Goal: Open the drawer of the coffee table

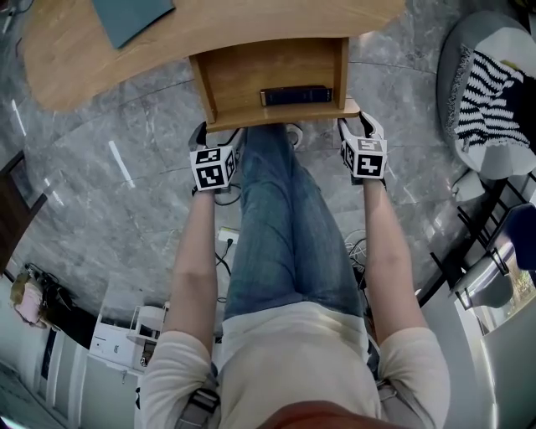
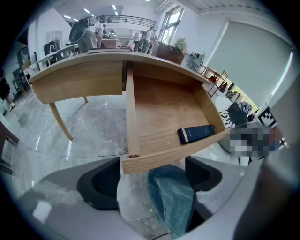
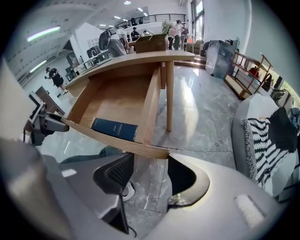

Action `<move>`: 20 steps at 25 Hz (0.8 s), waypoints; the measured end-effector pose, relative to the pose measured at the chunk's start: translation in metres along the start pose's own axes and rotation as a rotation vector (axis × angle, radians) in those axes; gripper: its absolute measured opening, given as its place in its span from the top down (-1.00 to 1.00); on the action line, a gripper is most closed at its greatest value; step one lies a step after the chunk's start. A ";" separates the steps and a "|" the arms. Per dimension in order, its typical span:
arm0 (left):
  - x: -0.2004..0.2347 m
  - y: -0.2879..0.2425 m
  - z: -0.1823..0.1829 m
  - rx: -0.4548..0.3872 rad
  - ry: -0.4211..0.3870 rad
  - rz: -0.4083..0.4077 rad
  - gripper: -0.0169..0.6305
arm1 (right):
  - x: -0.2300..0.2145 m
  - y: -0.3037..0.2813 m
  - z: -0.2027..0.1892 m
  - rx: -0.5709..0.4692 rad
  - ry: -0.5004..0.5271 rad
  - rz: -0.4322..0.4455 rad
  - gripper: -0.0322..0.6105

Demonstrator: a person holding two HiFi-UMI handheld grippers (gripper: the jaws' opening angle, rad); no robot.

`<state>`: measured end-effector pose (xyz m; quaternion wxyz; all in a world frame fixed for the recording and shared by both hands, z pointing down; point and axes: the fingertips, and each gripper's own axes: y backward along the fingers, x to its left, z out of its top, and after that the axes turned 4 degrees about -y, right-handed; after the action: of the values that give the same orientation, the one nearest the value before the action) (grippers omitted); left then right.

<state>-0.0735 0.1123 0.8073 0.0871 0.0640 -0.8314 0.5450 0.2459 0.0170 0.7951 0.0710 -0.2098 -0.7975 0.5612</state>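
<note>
The drawer (image 1: 251,71) stands pulled well out from the near edge of the wooden worktop (image 1: 75,46), its light wood floor open to view. A flat dark blue box (image 1: 295,95) lies inside it, against the front wall and toward the right front corner. A teal flat item (image 1: 130,17) rests on the worktop near its far edge.

The left claw (image 1: 219,134) sits at the drawer's left front corner and points steeply down. In the left gripper view its jaws stand apart, with the corner of the front wall just above the gap and the pads pressing on nothing. The right claw (image 1: 358,121) sits at the right front corner, likewise pointing down. In the right gripper view its jaws are also apart, and the end of the front wall hangs over the gap. That end seems to brush the tip of the outer jaw, though the angle leaves contact unclear.

The person's leg in blue jeans (image 1: 285,218) reaches under the drawer's front between the two claws. A striped cushion (image 1: 494,92) lies on the grey marble floor (image 1: 126,193), well to the right.
</note>
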 end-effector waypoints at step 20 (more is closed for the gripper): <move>-0.041 0.145 0.096 -0.188 0.092 0.075 0.96 | 0.072 0.157 0.092 -0.224 0.016 0.044 0.89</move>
<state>-0.0696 0.0822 0.6316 0.1102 -0.0007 -0.8759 0.4698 0.1891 0.0114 0.6081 0.0410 -0.2383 -0.8498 0.4683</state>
